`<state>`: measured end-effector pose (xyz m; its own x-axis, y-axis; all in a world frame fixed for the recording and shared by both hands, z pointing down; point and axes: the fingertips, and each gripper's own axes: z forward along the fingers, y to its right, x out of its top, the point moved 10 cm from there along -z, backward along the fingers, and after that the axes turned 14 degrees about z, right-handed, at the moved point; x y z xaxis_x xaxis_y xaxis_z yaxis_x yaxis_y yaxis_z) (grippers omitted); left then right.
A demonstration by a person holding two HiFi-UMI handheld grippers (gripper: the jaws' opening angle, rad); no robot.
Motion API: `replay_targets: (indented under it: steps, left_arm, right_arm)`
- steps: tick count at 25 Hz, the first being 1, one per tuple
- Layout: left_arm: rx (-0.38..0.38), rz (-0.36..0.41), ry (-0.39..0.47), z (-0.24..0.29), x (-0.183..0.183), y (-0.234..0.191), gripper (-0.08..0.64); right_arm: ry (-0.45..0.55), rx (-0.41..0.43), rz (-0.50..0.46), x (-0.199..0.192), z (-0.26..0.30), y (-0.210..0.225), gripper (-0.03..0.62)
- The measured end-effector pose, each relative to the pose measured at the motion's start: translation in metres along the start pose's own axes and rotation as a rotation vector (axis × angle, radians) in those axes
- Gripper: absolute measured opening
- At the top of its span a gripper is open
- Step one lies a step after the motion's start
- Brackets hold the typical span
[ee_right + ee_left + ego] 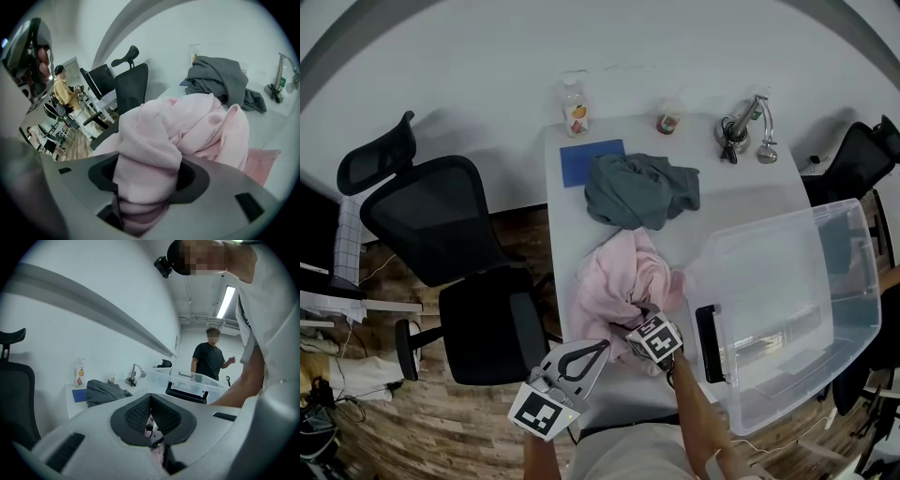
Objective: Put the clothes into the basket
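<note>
The white table point(750, 202) stood against a white wall, with an office chair point(441, 225) at its left edge. The clear basket point(853, 281) occupied the right side. My right gripper point(647, 321) was clamped on the pink garment point(614, 281), which lay bunched just left of the basket. My left gripper point(598, 349) was beside it, jaws together.

Left tongs point(596, 350) hang low beside the body, pointing almost level, jaws drawn together. Right tongs point(146, 176) tip steeply down, jaws clamped on a thick fold of the pink garment point(197, 122), bare right forearm point(696, 408) stretched out behind them.
</note>
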<state>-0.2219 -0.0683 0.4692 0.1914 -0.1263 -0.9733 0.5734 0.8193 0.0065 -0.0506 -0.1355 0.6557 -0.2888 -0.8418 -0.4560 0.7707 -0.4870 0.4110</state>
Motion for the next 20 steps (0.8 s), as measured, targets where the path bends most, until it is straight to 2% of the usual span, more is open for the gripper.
replay_targets:
  steps: [5,15,17,19,20]
  left_arm:
    - [0.008,0.013,0.001,-0.004,0.004,0.001,0.006]
    - [0.029,0.057,0.001,-0.013,0.017,0.005,0.006]
    - [0.028,0.117,0.036,-0.015,0.024,0.004,0.006]
    - [0.021,0.256,0.118,-0.016,0.036,0.002,0.006]
    - [0.022,0.290,0.137,-0.017,0.040,0.001,0.006]
  right_arm:
    - [0.016,0.031,0.007,0.002,-0.008,-0.006,0.227]
    - [0.147,0.087,0.031,0.006,-0.047,-0.027,0.215]
    - [0.178,0.103,0.029,0.008,-0.058,-0.034,0.212]
    - [0.219,0.126,0.035,0.010,-0.069,-0.042,0.212]
    - [0.243,0.138,0.039,0.011,-0.076,-0.046,0.212]
